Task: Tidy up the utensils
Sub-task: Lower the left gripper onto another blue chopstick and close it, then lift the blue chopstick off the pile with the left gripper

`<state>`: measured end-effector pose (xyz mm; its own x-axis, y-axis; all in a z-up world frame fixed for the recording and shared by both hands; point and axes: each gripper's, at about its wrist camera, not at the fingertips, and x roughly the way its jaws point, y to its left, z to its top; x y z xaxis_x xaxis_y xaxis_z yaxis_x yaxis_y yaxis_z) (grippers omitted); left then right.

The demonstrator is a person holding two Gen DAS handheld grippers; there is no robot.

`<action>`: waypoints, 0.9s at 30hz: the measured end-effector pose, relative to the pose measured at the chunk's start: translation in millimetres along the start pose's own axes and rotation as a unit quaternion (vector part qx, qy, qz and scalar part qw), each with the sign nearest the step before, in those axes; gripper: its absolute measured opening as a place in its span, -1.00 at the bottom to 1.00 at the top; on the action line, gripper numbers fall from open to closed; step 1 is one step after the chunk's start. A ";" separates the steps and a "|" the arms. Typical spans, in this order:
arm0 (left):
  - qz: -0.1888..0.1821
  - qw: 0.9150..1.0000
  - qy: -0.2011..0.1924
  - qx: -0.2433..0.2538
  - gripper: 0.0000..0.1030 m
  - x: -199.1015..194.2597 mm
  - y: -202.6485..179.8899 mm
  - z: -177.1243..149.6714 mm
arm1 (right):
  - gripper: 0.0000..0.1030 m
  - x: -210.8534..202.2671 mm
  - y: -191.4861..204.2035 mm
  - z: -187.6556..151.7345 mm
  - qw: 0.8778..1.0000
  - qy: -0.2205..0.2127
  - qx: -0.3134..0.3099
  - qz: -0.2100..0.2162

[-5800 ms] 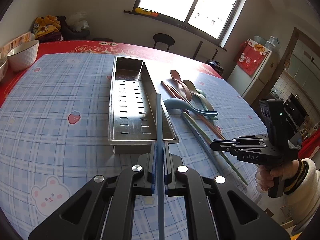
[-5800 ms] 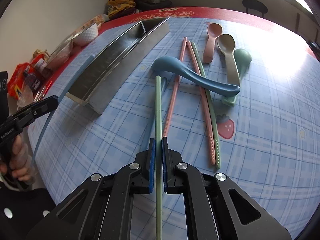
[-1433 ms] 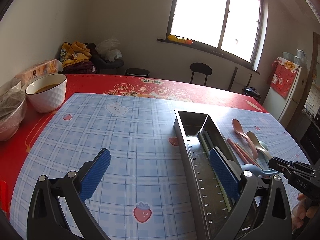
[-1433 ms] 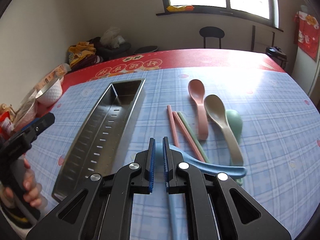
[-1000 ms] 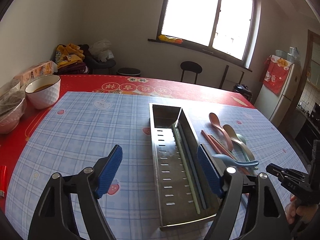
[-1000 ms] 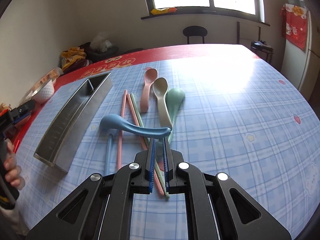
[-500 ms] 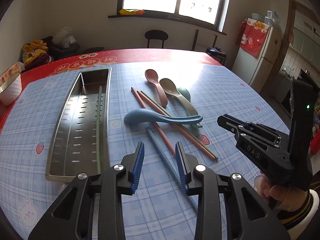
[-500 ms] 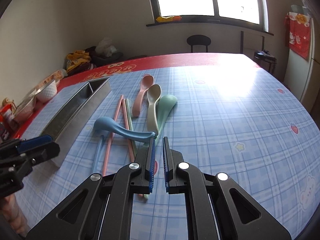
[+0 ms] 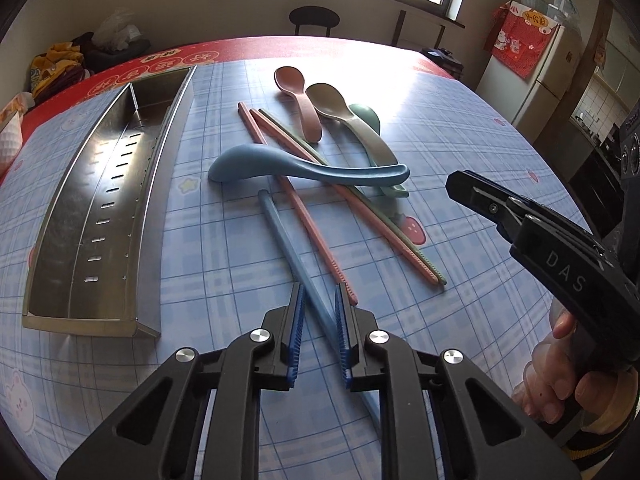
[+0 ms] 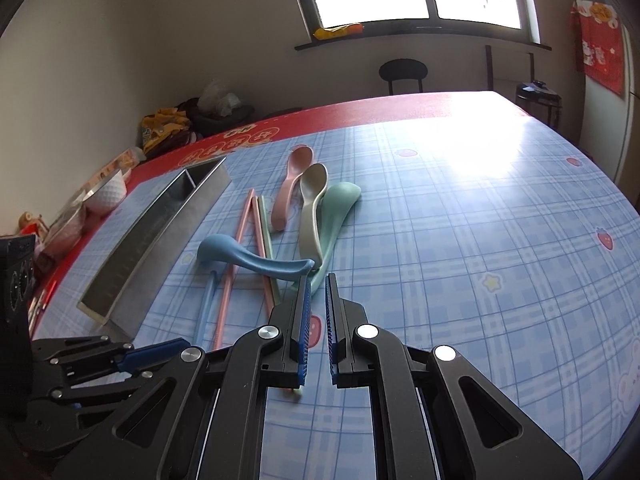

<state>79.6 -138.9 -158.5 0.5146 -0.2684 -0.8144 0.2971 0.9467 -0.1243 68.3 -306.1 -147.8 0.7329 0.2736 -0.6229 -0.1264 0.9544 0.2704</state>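
At nine o'clock in the left wrist view lies the long perforated stainless-steel tray; glare hides its floor, so I cannot tell what it already holds; judged from the pile beside it, most of the sorting is still to do. At the centre lies the blue plastic chopstick, slim and square-edged, running from under the blue curved plastic spoon at twelve o'clock down toward six; the left gripper straddles its lower part, jaws closing, a sliver of gap showing either side, so the pads look not yet pressed on it. Toward one o'clock lie two pink chopsticks and one green chopstick, crossed under the blue spoon; beyond them the pink spoon, beige spoon and green spoon. At three o'clock the right gripper hovers, fingers nearly together, holding nothing.
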 end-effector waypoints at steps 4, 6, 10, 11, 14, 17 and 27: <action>0.014 1.000 -0.003 0.005 -0.77 0.7 -0.9 1.0 | -0.84 0.8 -4.0 0.0 1.000 0.003 0.009 0.007; 0.020 1.000 -0.008 0.006 -0.80 1.7 1.6 2.3 | -0.84 1.1 -3.8 -0.1 1.000 0.004 0.008 0.008; 0.033 0.999 -0.010 0.014 -0.84 5.9 5.7 9.2 | -0.84 1.5 -3.2 -0.1 1.000 0.006 0.007 0.008; 0.037 0.999 -0.009 0.015 -0.84 6.5 6.5 10.3 | -0.84 1.4 -3.5 -0.2 1.000 0.007 0.007 0.008; 0.043 0.999 -0.005 0.019 -0.84 4.0 7.9 8.1 | -0.84 0.6 -4.5 0.1 1.000 0.006 0.010 0.010; 0.046 0.998 -0.003 0.038 -0.82 -0.7 4.5 0.0 | -0.84 0.9 -4.8 0.3 1.000 0.006 0.011 0.010; 0.034 0.998 -0.031 0.034 -0.86 -5.8 8.1 -12.1 | -0.84 4.2 -4.6 0.8 1.000 0.011 0.011 0.011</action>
<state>69.3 -127.5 -161.7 0.5827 -0.2172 -0.7832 0.3130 0.9493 -0.0303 72.5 -309.4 -151.0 0.7145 0.2979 -0.6330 -0.1279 0.9452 0.3004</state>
